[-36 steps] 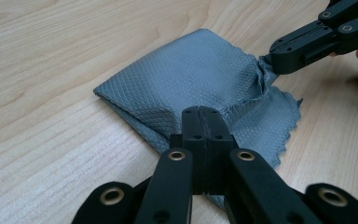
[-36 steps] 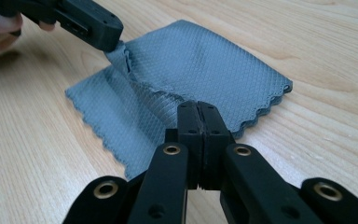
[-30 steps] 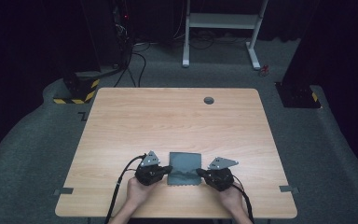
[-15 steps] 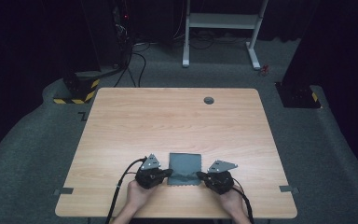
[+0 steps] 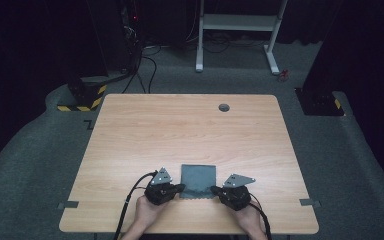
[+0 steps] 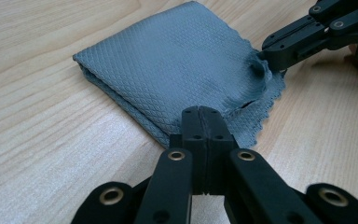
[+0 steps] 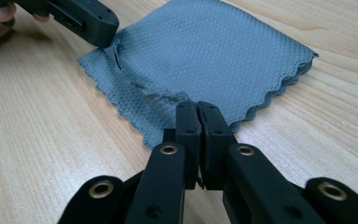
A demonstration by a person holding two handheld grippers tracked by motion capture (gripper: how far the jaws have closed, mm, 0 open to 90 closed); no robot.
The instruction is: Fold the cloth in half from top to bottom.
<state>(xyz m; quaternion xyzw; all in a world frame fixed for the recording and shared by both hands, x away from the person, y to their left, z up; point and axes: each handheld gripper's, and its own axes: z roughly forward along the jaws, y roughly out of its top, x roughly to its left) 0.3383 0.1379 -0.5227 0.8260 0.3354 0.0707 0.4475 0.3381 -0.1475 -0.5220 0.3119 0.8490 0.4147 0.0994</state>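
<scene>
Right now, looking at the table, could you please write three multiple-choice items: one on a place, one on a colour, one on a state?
1. Where does the cloth lie on the table?
A. by the far edge
B. near the person's edge, between the two grippers
C. at the left corner

2. What colour is the cloth?
A. grey
B. red
C. yellow

3. How is the left gripper?
A. wide open above the cloth
B. lying apart from the cloth
C. shut on a cloth corner

Key: 1 B, the high view shows it between the left gripper and the right gripper; 2 A, it is grey in all views; 3 C, its jaws are together on the corner.

wooden table (image 5: 190, 130), grommet (image 5: 224, 107), white stand (image 5: 240, 22)
</scene>
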